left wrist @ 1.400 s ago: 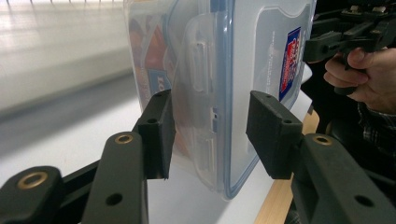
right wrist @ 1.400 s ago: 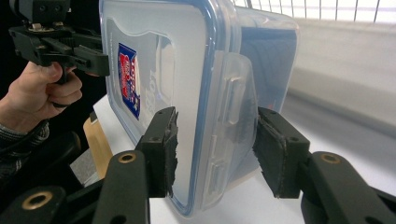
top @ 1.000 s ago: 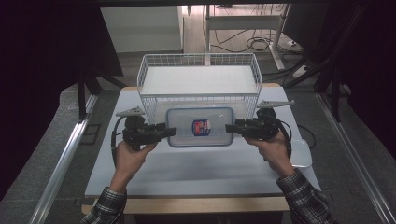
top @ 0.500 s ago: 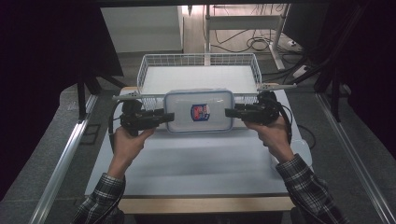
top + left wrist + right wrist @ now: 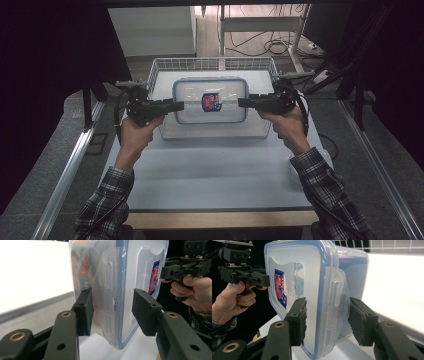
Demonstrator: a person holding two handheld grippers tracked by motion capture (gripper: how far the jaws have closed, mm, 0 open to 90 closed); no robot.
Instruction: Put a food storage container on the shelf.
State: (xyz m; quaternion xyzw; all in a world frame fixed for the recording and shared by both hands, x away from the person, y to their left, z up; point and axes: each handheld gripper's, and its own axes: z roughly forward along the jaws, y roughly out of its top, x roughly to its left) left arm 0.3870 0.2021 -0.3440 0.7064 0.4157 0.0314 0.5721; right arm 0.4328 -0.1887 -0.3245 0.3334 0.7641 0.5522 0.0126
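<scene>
I pinch the hard, slippery plastic box (image 5: 210, 100) by its end flaps with my left gripper (image 5: 176, 105) and right gripper (image 5: 243, 102), holding it over the wire basket (image 5: 165, 75).

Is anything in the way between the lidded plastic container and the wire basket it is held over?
Nothing visible. The container, held at its two ends by the left gripper and the right gripper, hangs over the wire basket, and the basket's white floor around it looks bare.

Box between two grippers, above the basket

The clear lidded plastic box (image 5: 210, 100) hangs over the white wire basket (image 5: 165, 67); left gripper (image 5: 174, 106) at 9 o'clock, right gripper (image 5: 243, 102) at 3 o'clock.
</scene>
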